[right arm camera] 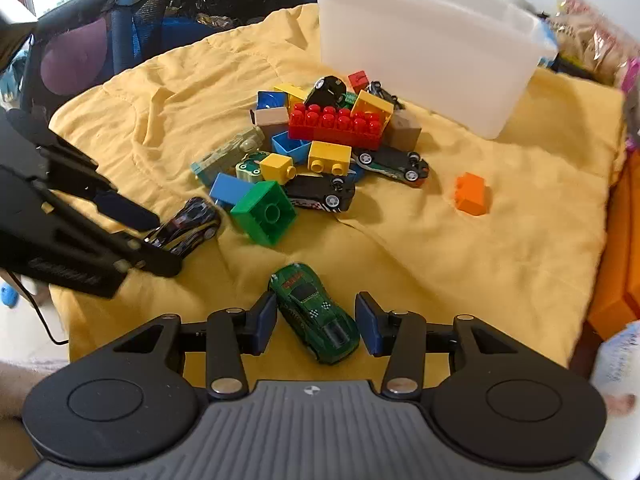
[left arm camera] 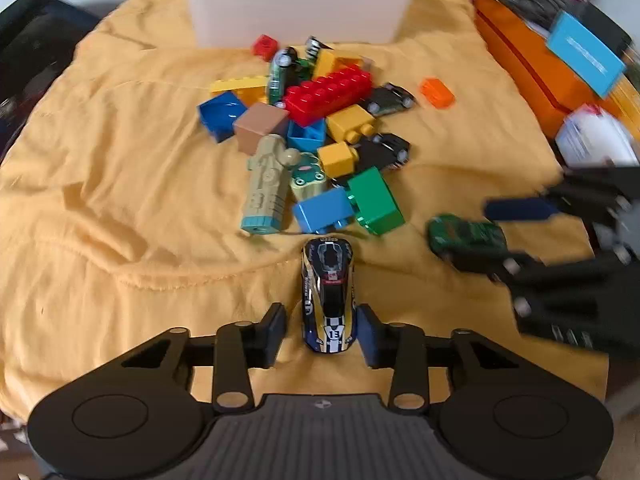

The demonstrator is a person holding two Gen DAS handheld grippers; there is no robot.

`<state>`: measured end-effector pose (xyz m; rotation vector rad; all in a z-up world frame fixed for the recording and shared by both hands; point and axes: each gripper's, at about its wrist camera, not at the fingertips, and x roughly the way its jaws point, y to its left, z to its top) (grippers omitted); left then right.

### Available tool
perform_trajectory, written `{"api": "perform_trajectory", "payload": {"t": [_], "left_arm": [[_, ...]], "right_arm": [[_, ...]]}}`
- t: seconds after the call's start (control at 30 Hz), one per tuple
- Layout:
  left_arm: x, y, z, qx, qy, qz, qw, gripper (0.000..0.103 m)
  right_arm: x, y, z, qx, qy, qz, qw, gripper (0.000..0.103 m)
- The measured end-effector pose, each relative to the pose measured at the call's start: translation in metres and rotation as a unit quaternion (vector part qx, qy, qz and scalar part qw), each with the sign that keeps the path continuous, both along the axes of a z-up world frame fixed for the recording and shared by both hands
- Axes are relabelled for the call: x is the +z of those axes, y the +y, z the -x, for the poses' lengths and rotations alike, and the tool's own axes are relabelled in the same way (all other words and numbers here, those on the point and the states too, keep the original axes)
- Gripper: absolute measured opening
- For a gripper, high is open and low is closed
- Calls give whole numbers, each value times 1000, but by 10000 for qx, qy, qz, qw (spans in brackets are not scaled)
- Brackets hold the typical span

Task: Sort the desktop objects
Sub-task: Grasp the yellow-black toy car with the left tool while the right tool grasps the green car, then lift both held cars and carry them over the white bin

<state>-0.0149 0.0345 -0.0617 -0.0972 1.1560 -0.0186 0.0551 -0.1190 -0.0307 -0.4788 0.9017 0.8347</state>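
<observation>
A navy-and-gold toy race car marked 13 lies on the yellow cloth. My left gripper is open and straddles its rear; the right pad is nearly against the car and the left pad stands off it. A green toy car lies slantwise between the fingers of my open right gripper, with neither pad touching it. Each gripper shows in the other's view: the right gripper around the green car, the left gripper around the navy car.
A heap of bricks and toy cars lies mid-cloth, with a long red brick on top. A lone orange brick sits to its right. A white plastic bin stands behind. An orange box and books crowd the right edge.
</observation>
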Motion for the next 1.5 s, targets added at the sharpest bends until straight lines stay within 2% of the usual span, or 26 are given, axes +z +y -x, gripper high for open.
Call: {"api": "perform_trajectory", "payload": {"t": [0.1, 0.23, 0.4, 0.5, 0.57, 0.6, 0.63, 0.67, 0.7, 0.8, 0.83, 1.03, 1.1, 1.17, 1.33, 1.5], "left_arm": [[4, 5, -3, -38, 56, 23, 10000, 42], [9, -2, -2, -135, -18, -221, 9997, 44], [-2, -11, -5, -54, -21, -421, 9991, 50], [-3, -13, -4, 24, -78, -471, 9989, 56], [-4, -12, -3, 72, -147, -420, 9990, 56], [-4, -11, -2, 106, -202, -377, 9990, 55], [-4, -10, 0, 131, -241, -320, 9991, 50], [-3, -8, 2, 146, -308, -205, 9992, 44], [-3, -6, 3, 158, -354, -99, 9992, 33], [-1, -3, 4, 211, -411, 6, 9989, 32], [0, -2, 4, 208, -430, 23, 9989, 32], [38, 3, 6, 124, -952, -96, 9953, 32], [53, 7, 3, 107, -1145, -239, 9931, 32], [67, 17, -5, 174, -1293, -207, 9912, 32], [100, 45, -39, 201, -1665, -283, 9854, 32], [133, 70, -89, 84, -2035, -368, 9783, 32]], "right_arm": [[-8, 4, -10, -110, 364, 0, 9993, 50], [-3, 3, -1, -167, 377, 110, 9991, 44], [-8, -6, -1, -400, 483, -146, 9979, 45], [-10, -10, 2, -402, 373, -308, 9980, 48], [-11, -9, 8, -353, 211, -281, 9988, 52], [-11, -7, 9, -381, 142, -245, 9989, 57], [-12, -6, 10, -443, 91, -199, 9988, 61], [-12, -6, 9, -504, 84, -175, 9985, 61], [-11, -6, 9, -514, 94, -156, 9985, 59], [-8, -7, 8, -431, 128, -176, 9988, 37], [-7, -7, 9, -386, 130, -179, 9990, 34], [19, -8, 10, -329, -108, -409, 9986, 34], [28, -6, 2, -391, -122, -549, 9977, 34], [36, -1, -7, -437, -194, -608, 9970, 34], [56, 20, -35, -492, -615, -583, 9952, 34], [90, 44, -74, -564, -956, -939, 9894, 34]]}}
